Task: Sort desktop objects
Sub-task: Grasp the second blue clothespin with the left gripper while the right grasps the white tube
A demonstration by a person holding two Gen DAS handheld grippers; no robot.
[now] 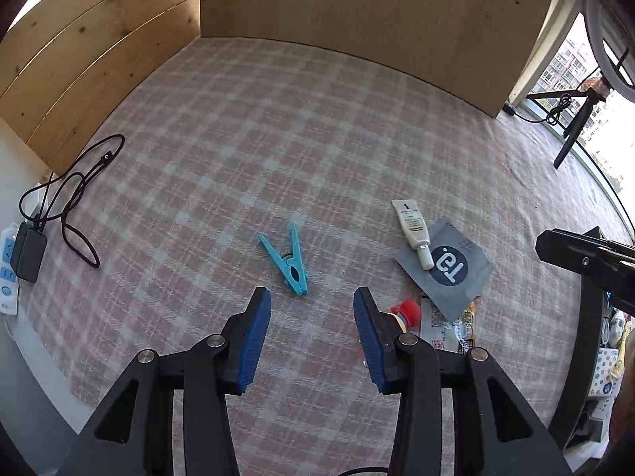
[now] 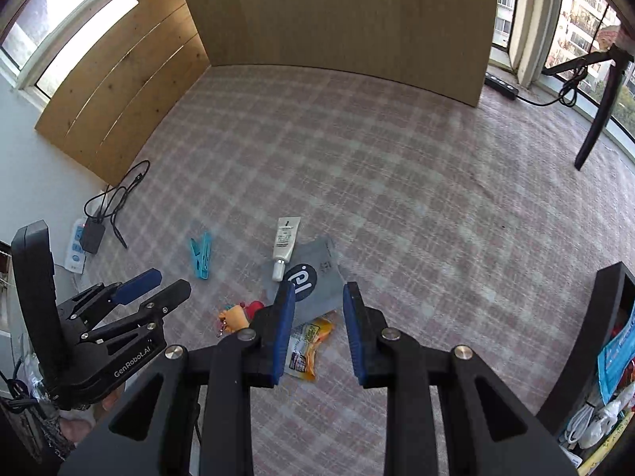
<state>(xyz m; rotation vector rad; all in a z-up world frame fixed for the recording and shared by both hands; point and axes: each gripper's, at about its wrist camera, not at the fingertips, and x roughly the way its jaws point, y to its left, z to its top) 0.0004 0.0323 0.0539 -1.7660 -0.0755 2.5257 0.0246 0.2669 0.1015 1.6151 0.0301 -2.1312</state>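
Note:
A teal clothespin [image 1: 289,265] lies on the checked tablecloth [image 1: 278,139] just ahead of my open, empty left gripper [image 1: 312,301]; it also shows in the right wrist view [image 2: 201,256]. A white tube [image 1: 414,232] rests partly on a grey pouch [image 1: 446,267] to the right. A red and orange keychain toy [image 1: 406,313] lies beside my left gripper's right finger. A yellow snack packet [image 2: 307,343] lies under my open, empty right gripper [image 2: 319,297], which hovers over the grey pouch [image 2: 305,277]. The tube [image 2: 285,244] and toy [image 2: 238,315] show there too.
A black adapter with a coiled cable [image 1: 59,206] and a white power strip [image 1: 8,269] sit at the left edge. Wooden boards [image 1: 357,12] wall the back and left. A black shelf [image 2: 587,341] with clutter stands at the right. A black stand leg [image 2: 599,111] is far right.

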